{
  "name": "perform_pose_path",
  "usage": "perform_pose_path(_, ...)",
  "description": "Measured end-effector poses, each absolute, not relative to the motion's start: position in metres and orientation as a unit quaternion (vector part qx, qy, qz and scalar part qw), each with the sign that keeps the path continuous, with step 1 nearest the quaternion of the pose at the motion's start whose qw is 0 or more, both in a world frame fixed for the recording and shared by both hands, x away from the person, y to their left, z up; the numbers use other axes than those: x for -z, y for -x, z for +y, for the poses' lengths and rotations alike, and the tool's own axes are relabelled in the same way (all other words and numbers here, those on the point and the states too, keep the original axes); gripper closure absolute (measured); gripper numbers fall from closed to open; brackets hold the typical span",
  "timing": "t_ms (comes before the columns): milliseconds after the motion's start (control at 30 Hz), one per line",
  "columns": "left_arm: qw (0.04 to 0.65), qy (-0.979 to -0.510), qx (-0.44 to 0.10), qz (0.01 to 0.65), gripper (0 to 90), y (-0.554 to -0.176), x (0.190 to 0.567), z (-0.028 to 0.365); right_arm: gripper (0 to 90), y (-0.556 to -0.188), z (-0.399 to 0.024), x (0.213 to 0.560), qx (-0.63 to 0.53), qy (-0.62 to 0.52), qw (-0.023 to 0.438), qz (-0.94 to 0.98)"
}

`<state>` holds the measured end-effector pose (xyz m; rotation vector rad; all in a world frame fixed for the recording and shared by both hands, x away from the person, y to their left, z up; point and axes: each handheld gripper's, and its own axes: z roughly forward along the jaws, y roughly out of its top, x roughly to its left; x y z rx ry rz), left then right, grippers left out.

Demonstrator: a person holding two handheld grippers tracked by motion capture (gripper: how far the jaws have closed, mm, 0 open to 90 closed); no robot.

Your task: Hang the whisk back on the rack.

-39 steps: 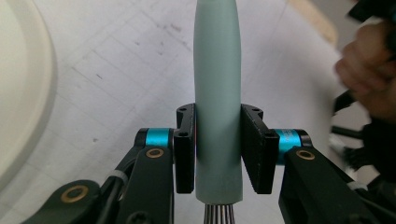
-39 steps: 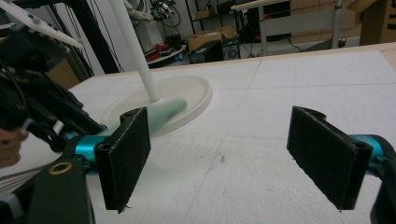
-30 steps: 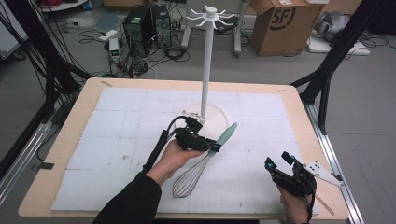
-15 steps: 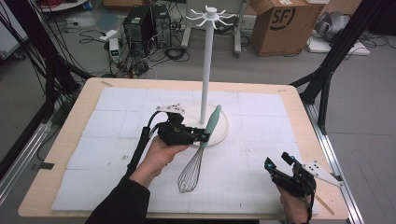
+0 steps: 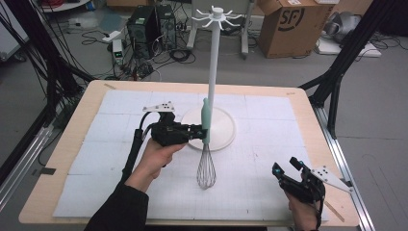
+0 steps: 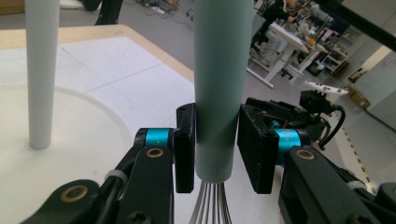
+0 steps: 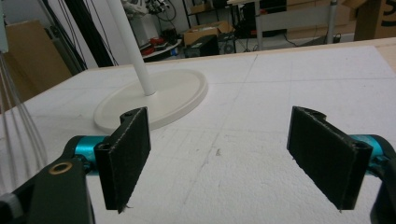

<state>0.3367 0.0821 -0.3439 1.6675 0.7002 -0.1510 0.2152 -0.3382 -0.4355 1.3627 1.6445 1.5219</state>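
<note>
The left gripper (image 5: 196,130) sits left of centre on the table, its jaws clamped on the pale green handle (image 6: 217,84) of a whisk (image 5: 206,144). In the left gripper view the pads squeeze the handle near its lower end, just above where the wires leave it. The whisk hangs upright, wire head down at 6 o'clock from the grip, the head over the white mat (image 5: 269,159) and apparently just clear of it; the handle stands in front of the round base (image 5: 223,130) of the white hook stand (image 5: 213,62).

I judge the whisk light and easy to carry. The handle looks smooth and stiff, so it could slip or swing if gripped loosely; the wires are springy and would give under the jaws. The handle is the place to hold it, and the grip near the wires keeps the top end free, should it need to reach the hooks.

Half a second ago the whisk leaned, handle toward 1 o'clock; it is now vertical and closer to the pole.

The right gripper (image 5: 287,170) rests at the near right edge, jaws spread wide and empty, where it was before.
</note>
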Motion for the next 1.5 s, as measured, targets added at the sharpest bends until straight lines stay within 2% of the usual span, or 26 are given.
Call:
perform_pose_path(700,0.650,-0.699,0.055,0.292,68.4,-0.335,0.338,0.099,20.3,-0.216,-0.337,0.436,-0.558,-0.502,0.256,0.609)
perform_pose_path(1033,0.684,-0.674,0.023,0.279,68.4,-0.333,0.314,0.121,20.4,-0.216,-0.337,0.436,-0.556,-0.502,0.255,0.611)
perform_pose_path(1500,0.694,-0.669,-0.009,0.268,68.4,-0.344,0.274,0.132,20.4,-0.216,-0.337,0.437,-0.557,-0.504,0.253,0.610)
